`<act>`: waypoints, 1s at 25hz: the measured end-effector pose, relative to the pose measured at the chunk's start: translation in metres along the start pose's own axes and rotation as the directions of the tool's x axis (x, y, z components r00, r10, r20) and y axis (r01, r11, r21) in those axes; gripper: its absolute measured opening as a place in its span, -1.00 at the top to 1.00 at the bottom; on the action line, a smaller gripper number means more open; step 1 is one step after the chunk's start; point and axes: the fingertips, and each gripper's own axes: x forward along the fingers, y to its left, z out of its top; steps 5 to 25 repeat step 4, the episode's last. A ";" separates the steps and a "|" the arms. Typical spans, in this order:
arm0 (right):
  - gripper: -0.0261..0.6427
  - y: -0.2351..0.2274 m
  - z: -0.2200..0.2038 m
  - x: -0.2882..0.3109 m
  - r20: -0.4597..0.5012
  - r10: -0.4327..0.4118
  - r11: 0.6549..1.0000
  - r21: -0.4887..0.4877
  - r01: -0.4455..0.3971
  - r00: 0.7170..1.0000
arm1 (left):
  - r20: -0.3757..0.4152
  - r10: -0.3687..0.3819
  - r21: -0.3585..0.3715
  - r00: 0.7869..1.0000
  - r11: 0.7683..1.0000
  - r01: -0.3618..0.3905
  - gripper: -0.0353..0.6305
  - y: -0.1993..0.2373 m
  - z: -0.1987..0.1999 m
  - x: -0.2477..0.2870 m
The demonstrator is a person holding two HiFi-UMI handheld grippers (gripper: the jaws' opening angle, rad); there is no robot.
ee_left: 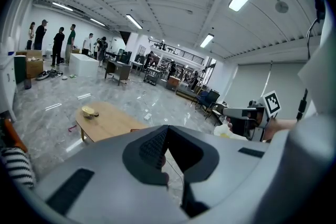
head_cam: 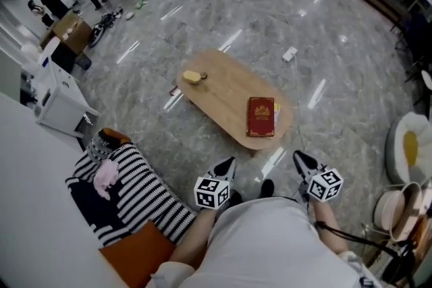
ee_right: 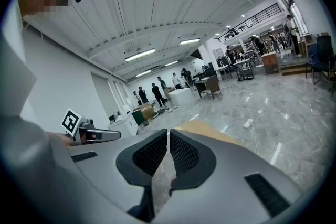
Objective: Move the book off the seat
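The red book [head_cam: 261, 117] lies flat on the right end of the oval wooden table [head_cam: 223, 88], away from the striped seat [head_cam: 138, 192] at the lower left. My left gripper [head_cam: 228, 162] and right gripper [head_cam: 298, 158] hover close to my body, just short of the table's near edge. Both point toward the table and neither touches the book. In the left gripper view the left gripper [ee_left: 167, 132] is shut with nothing between its pads. The right gripper [ee_right: 168, 136] is likewise shut and holds nothing.
A small yellow object [head_cam: 192, 77] sits on the table's far left end. Clothes and an orange cushion [head_cam: 138, 253] lie on the striped seat. A power strip [head_cam: 289, 54] lies on the marble floor beyond the table. A white chair [head_cam: 408, 145] stands at right. People stand far back left.
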 end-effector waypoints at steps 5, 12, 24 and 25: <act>0.78 0.000 0.003 0.001 0.011 -0.001 1.000 0.009 0.001 1.000 | -0.002 -0.004 -0.002 1.000 1.000 0.004 0.89 -0.004 0.000 0.006; 0.78 0.000 0.003 0.001 0.011 -0.001 1.000 0.009 0.001 1.000 | -0.002 -0.004 -0.002 1.000 1.000 0.004 0.89 -0.004 0.000 0.006; 0.78 0.000 0.003 0.001 0.011 -0.001 1.000 0.009 0.001 1.000 | -0.002 -0.004 -0.002 1.000 1.000 0.004 0.89 -0.004 0.000 0.006; 0.78 0.000 0.003 0.001 0.011 -0.001 1.000 0.009 0.001 1.000 | -0.002 -0.004 -0.002 1.000 1.000 0.004 0.89 -0.004 0.000 0.006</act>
